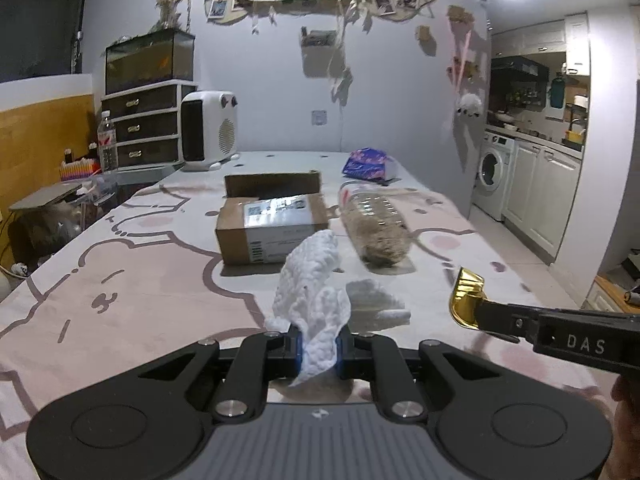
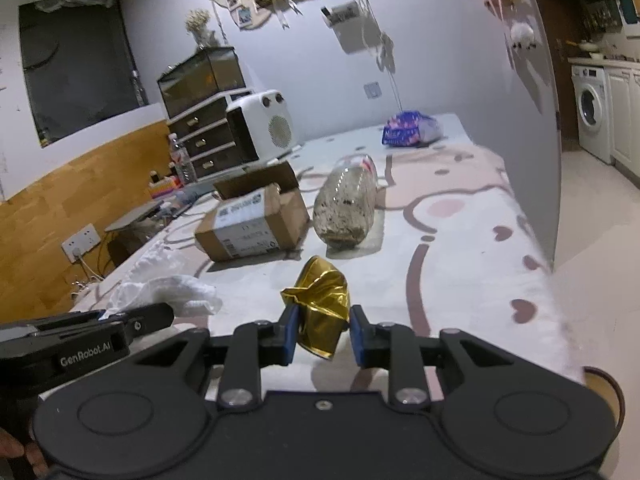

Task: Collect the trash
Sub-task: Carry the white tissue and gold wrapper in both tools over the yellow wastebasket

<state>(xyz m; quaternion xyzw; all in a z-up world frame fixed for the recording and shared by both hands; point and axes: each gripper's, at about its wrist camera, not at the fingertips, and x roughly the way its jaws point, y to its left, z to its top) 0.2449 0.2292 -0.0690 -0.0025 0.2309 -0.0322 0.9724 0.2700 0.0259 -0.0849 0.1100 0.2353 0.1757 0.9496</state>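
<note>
Clamping a crumpled white paper towel between its blue pads, the left hand-held gripper holds the wad upright above the table, which is covered in a pink-and-cream cartoon cloth. A second white tissue lies on the cloth just beyond the held wad. The right hand-held gripper has its jaws drawn in around a crumpled gold foil wrapper; the left pad touches the foil, while a slim gap shows beside the right pad, so how firm the hold is cannot be told. In the left wrist view that gold wrapper shows at the tip of the right tool, off to the right and near the tissue.

Farther along the table sits an opened cardboard box with a printed label, its flap raised. Just to the right of it a clear plastic bottle lies on its side with brownish matter inside. Behind the bottle, near the far wall, rests a purple plastic packet. A white heater stands at the far left end, beside a dark set of drawers with a glass tank on top.
</note>
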